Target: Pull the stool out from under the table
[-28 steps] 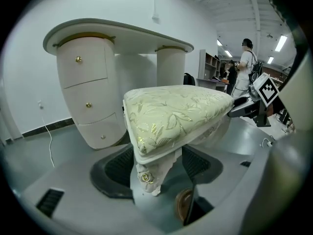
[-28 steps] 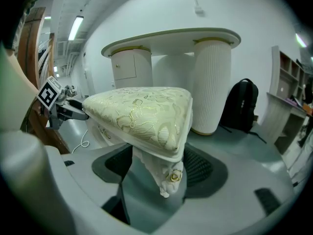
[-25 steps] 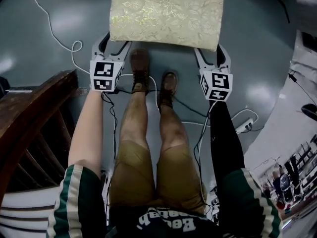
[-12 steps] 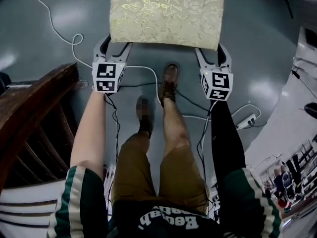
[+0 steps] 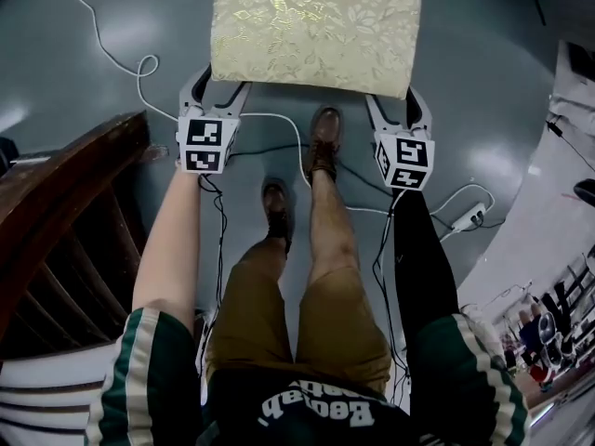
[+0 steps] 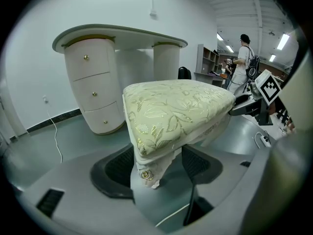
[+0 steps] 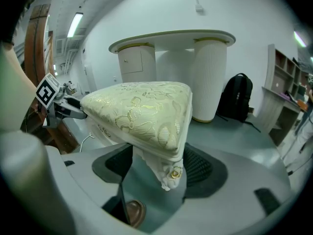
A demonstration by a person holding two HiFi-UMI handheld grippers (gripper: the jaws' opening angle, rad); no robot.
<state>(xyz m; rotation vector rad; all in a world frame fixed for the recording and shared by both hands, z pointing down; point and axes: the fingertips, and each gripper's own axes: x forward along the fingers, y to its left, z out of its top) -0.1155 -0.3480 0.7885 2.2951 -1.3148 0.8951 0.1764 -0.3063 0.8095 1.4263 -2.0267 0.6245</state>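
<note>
The stool (image 5: 316, 26) stands on the grey, glossy floor (image 5: 483, 82) just ahead of the person's feet, out in the open, with the table (image 6: 117, 38) behind it. Its seat is a thick, squarish cushion in cream cloth woven with shiny gold leaves. A pale skirt hangs at each near corner, fastened with a small gold rosette.

The left gripper (image 5: 212, 96) pinches the near left corner and the right gripper (image 5: 398, 111) the near right one. In each gripper view the dark ribbed jaws press on either side of the corner post under the cushion.

Both arms reach straight down and forward, roughly parallel. The left forearm (image 5: 172, 240) is bare and the right is in a black sleeve (image 5: 423, 249). The marker cubes sit level with each other on either side of the legs. One brown shoe (image 5: 323, 142) is set ahead, close to the stool, and the other (image 5: 276, 212) is further back.

The table is white and smooth, with a curved top on two rounded pedestals. One pedestal has drawers with small gold knobs. A white cable (image 5: 139, 63) loops across the floor, and dark curved wooden furniture (image 5: 56, 212) stands at the person's left. A black backpack (image 7: 238, 99) leans beside the table.
</note>
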